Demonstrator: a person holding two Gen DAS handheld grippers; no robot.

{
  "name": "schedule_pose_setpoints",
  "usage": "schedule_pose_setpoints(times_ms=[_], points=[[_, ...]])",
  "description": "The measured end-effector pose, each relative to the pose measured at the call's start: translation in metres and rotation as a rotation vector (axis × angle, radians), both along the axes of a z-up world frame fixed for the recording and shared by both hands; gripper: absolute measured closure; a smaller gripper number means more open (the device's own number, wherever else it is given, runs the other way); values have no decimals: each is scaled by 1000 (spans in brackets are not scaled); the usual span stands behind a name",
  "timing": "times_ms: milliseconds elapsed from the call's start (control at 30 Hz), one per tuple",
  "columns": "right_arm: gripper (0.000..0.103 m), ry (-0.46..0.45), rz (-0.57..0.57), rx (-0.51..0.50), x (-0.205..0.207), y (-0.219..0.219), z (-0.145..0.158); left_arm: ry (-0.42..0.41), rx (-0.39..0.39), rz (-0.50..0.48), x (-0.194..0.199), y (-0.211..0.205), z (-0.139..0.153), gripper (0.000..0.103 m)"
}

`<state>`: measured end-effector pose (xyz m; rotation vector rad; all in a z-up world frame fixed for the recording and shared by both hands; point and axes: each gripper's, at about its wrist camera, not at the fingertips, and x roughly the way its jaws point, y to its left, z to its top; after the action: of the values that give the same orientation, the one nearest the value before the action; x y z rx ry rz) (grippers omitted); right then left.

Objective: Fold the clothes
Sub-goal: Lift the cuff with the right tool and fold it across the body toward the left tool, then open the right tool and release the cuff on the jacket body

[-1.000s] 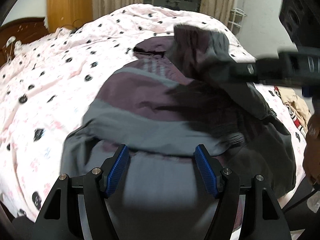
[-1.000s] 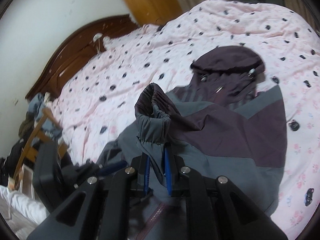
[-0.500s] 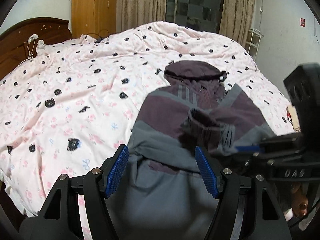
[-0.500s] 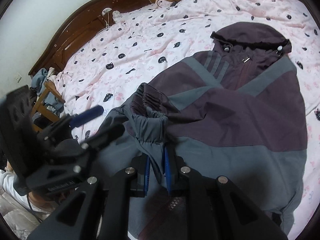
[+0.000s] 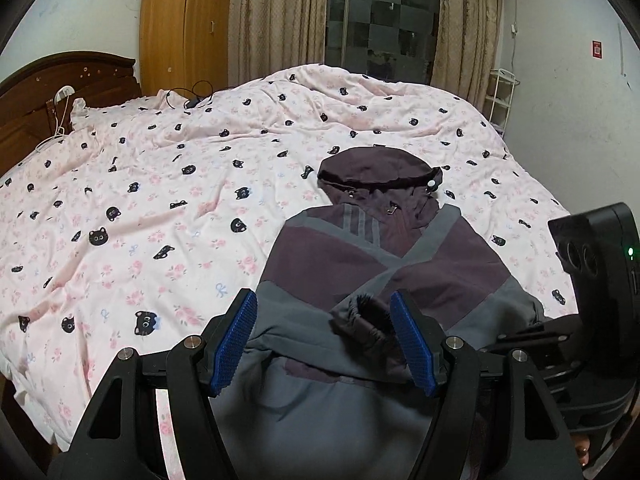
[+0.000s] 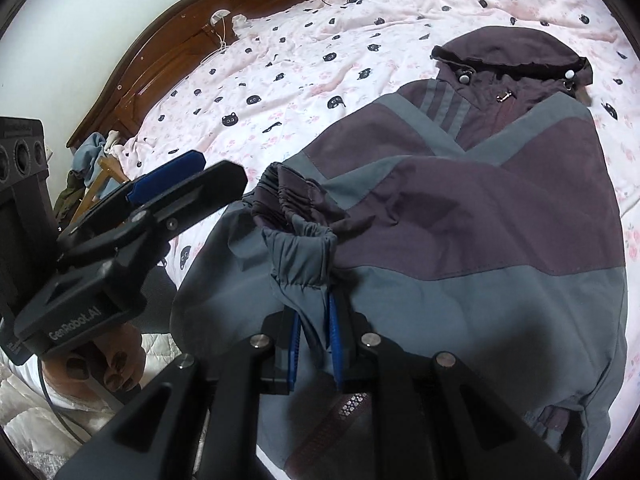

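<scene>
Far left: headboard [image 5: 60,80], wardrobe [image 5: 182,24], then wide bare quilt [image 5: 140,208] with room to spare for moving. Toward the middle: left tongs [image 5: 324,334] spread wide, gripping nothing, blue pads either side of the cuff [image 5: 362,314] without touching, poised just above the jacket [image 5: 360,264]. Jacket laid face up on the quilt near the bed's near edge, hood [image 5: 376,168] pointing away, hem trailing toward the edge below the cameras. Further right: right tongs [image 6: 314,344] nearly closed, pinching the grey sleeve [image 6: 302,256] just below its gathered cuff, sleeve brought across the chest. Judged risks: a thin pinch on slick fabric, so likely to slip if pulled sideways; cuff bunched rather than flat, so liable to leave a lumpy fold if dropped as is; left tongs close beside the right, so liable to knock together or snag the sleeve on any inward swing. Hem at the bed's edge, so apt to slide off if dragged nearer. Open room plentiful to the left and beyond the hood; tight on the right, with a wall and wire rack [image 5: 498,96] near.
</scene>
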<state>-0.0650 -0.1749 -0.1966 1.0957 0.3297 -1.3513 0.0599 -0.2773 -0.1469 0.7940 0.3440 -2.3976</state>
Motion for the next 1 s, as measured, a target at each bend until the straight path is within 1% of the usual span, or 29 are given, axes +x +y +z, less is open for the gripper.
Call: schedule_pose_setpoints(times_ms=[100, 200, 367, 500, 567, 633, 733, 800, 900, 1000], points=[[89, 13, -5, -1, 0, 1, 2, 0, -7, 2, -2, 1, 2, 39], [89, -5, -1, 3, -3, 2, 1, -5, 0, 7, -6, -3, 2, 39], [89, -9, 12, 12, -4, 4, 0, -16, 13, 14, -15, -9, 1, 39], [89, 30, -19, 7, -5, 6, 3, -32, 28, 18, -18, -10, -3, 39], [89, 30, -55, 4, -12, 8, 4, -33, 31, 20, -17, -10, -3, 39], [89, 8, -69, 2, -19, 9, 3, -33, 32, 22, -17, -10, -4, 39], [89, 35, -70, 9, -21, 9, 4, -34, 35, 24, -19, -11, -4, 39], [89, 50, -87, 9, -23, 9, 6, -30, 39, 14, -24, -11, -2, 39], [89, 24, -102, 6, -30, 10, 5, -26, 43, -3, -33, -10, 0, 39], [89, 37, -103, 21, -30, 7, 4, -56, 35, -25, -49, -8, -3, 39]])
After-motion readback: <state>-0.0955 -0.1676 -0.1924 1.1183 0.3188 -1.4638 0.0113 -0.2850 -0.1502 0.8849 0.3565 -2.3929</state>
